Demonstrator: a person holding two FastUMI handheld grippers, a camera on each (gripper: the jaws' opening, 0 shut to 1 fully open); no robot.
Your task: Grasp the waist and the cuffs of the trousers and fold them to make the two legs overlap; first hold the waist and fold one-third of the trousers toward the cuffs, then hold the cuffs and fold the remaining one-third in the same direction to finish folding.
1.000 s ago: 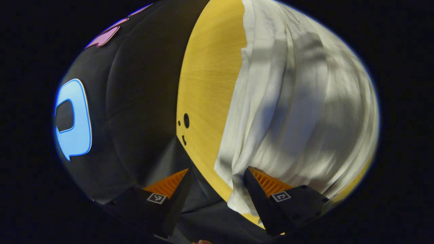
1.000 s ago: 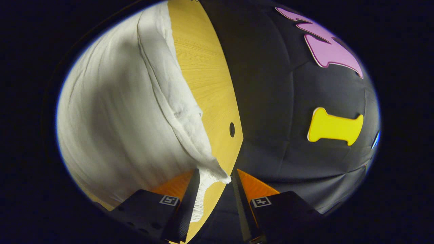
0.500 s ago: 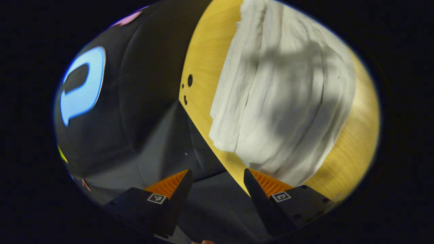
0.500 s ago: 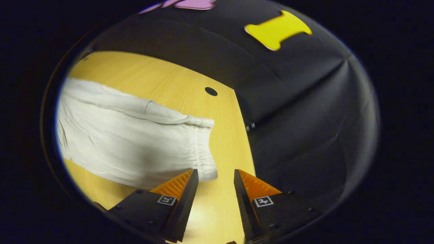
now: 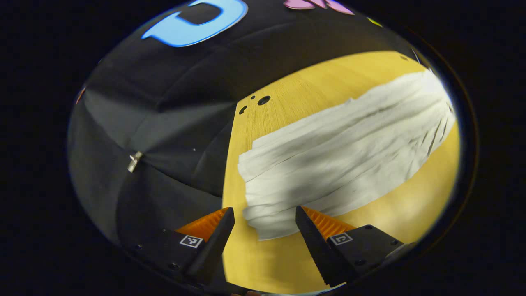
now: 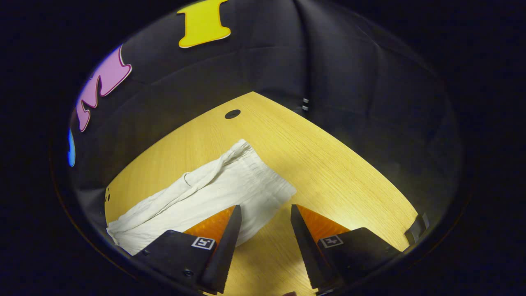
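**Both grippers hanging open over white trousers on a wooden table**

White trousers [image 5: 341, 152] are lying flat and wrinkled on a yellow wooden table [image 6: 328, 164], stretched lengthwise across it. In the left gripper view, the left gripper [image 5: 265, 220] is hovering with its jaws spread apart, holding nothing, just above the cuff end [image 5: 263, 213]. In the right gripper view, the right gripper [image 6: 263, 218] is likewise hanging open and empty, near the gathered waist [image 6: 263, 176]. A round hole [image 6: 232, 114] is showing in the tabletop beyond the trousers.
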